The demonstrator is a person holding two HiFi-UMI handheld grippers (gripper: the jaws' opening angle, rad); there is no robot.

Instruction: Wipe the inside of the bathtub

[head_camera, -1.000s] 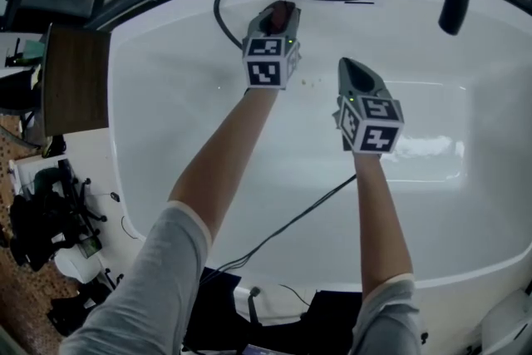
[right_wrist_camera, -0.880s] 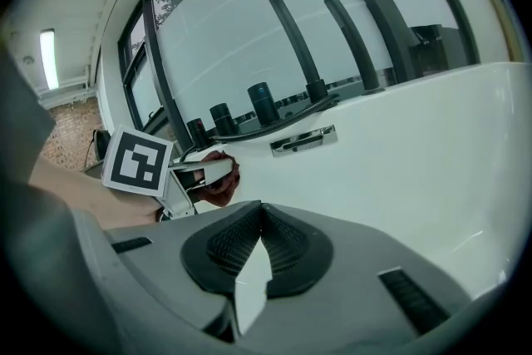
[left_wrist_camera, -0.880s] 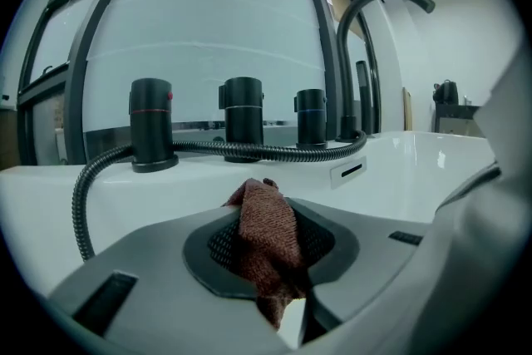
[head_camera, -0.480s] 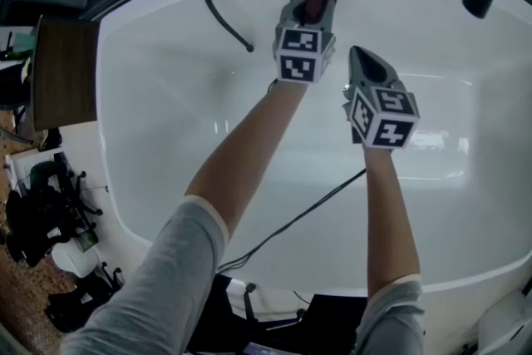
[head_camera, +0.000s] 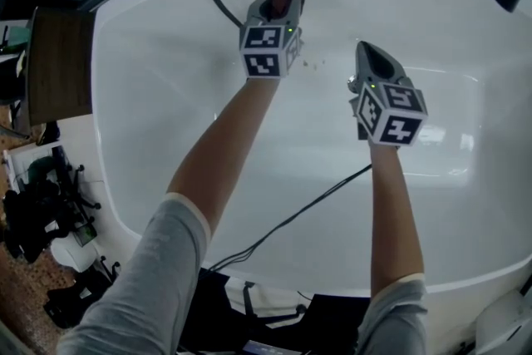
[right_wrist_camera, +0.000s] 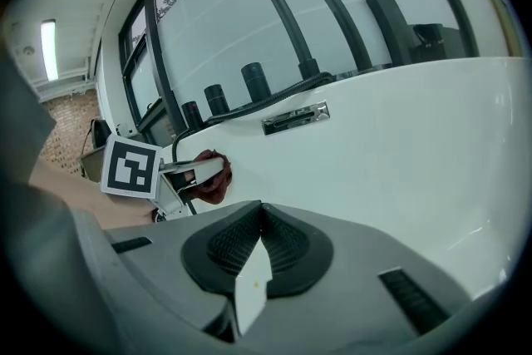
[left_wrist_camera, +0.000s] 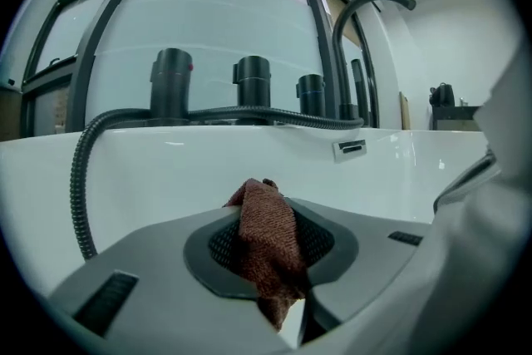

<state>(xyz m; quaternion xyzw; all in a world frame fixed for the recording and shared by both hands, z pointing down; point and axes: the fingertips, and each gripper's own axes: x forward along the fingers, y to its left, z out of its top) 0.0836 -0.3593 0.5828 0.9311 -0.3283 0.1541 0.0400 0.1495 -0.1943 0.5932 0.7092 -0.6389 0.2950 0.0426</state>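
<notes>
reddish-brown woven cloth (left_wrist_camera: 268, 241) is pinched between the pads of the left hand-held gripper (left_wrist_camera: 266, 208), its jaws closed on the fabric so that one fold sticks up past the tips and the rest hangs down between them. in the head view this hand-held gripper reaches to the far wall of the white bathtub (head_camera: 166, 104), just below the rim, with the cloth at or very near the wall; contact cannot be told for sure. a few small brownish specks (head_camera: 309, 62) lie on the tub surface just to its right.

the right hand-held gripper (right_wrist_camera: 259, 216) has its jaws pressed together at the tips with nothing between them. it hangs over the tub's middle, near the left one but apart from it, and points toward the same far wall.

each hand-held gripper carries a cube with black-and-white square markers (head_camera: 268, 51); the patterns are blocks only, not letters. green lights glow on both bodies.

along the far rim stand several dark cylindrical tap fittings (left_wrist_camera: 170, 83) and a tall curved dark spout (left_wrist_camera: 357, 8). a black ribbed shower hose (left_wrist_camera: 79, 179) runs along the rim and loops down the inner wall to the left of the cloth. a small chrome overflow plate (right_wrist_camera: 295, 118) sits on the far wall. a thin black cable (head_camera: 307, 208) crosses the near rim into the tub. a brown wooden top (head_camera: 62, 75) stands beside the tub's left end.
</notes>
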